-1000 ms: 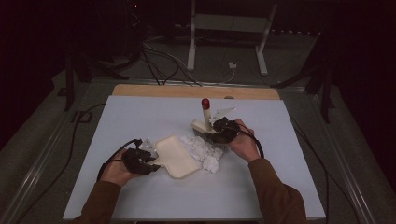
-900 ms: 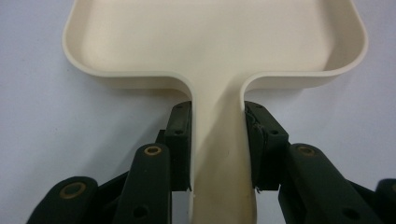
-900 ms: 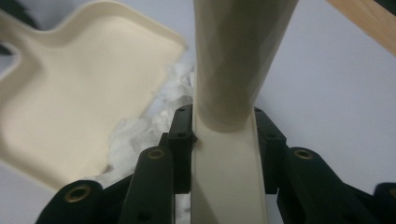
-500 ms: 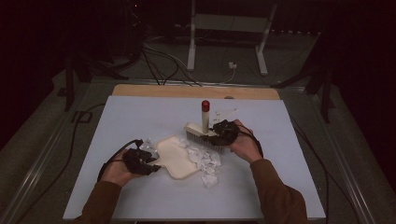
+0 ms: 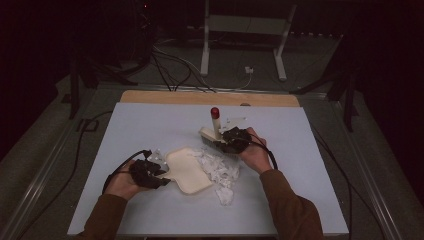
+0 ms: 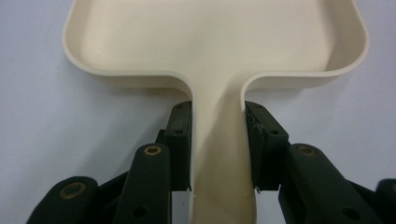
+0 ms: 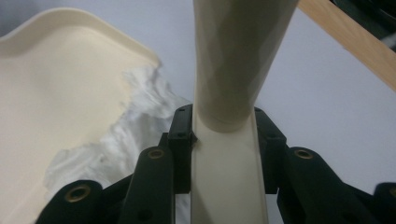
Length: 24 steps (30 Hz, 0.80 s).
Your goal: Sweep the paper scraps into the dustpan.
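Observation:
A cream dustpan (image 5: 187, 170) lies flat on the pale table, pan toward the right. My left gripper (image 5: 159, 175) is shut on its handle; in the left gripper view my left gripper (image 6: 217, 112) has both pads pressed on the dustpan (image 6: 215, 37) handle's sides. My right gripper (image 5: 222, 142) is shut on a cream brush (image 5: 215, 122) whose red-capped handle stands upright. In the right gripper view my right gripper (image 7: 223, 116) clamps the brush (image 7: 238, 56) at its flat base. White crumpled scraps (image 5: 217, 167) lie against the pan's right edge, with scraps (image 7: 135, 112) lapping onto the dustpan (image 7: 56, 93).
The table (image 5: 150, 120) has a wooden strip (image 5: 200, 97) along its far edge. A few small scraps (image 5: 155, 156) lie by my left gripper, and a white piece (image 5: 235, 121) lies behind the brush. Cables and a stand's legs are on the floor beyond.
The brush and right hand have shifted slightly down and left toward the pan. The white scraps have spread out, with a piece now nearer the table's front. The left hand stayed still.

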Tool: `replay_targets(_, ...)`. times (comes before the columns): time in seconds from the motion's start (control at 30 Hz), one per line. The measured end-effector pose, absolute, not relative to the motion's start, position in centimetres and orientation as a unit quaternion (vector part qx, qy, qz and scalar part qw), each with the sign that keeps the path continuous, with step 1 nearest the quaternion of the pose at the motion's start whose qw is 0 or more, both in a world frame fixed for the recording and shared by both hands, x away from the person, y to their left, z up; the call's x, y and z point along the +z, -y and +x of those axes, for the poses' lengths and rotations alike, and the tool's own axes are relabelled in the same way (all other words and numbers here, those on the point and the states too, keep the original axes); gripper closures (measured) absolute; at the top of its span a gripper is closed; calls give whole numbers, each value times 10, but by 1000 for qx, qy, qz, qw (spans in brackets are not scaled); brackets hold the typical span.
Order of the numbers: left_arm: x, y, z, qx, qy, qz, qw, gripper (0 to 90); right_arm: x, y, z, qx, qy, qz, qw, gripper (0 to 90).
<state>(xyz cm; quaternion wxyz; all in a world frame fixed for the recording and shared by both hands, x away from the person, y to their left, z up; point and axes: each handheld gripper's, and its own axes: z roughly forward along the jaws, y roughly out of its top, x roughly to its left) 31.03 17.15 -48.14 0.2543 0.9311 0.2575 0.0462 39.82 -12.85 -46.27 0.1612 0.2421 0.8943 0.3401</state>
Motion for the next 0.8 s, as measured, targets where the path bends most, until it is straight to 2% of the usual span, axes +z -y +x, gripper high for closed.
replay_targets(0.23,-482,-176,312,46,-263,930,251,669,-464,114,392,351,-904,203,137,673)
replay_targets(0.57,-483,-173,312,45,-255,932,253,669,-456,111,382,415,-900,116,66,674)
replay_targets(0.7,-484,-169,310,35,-243,935,256,669,-454,119,384,425,-893,130,68,673)
replay_targets(0.8,-483,-167,307,27,-231,938,257,669,-452,124,386,417,-891,160,87,673)
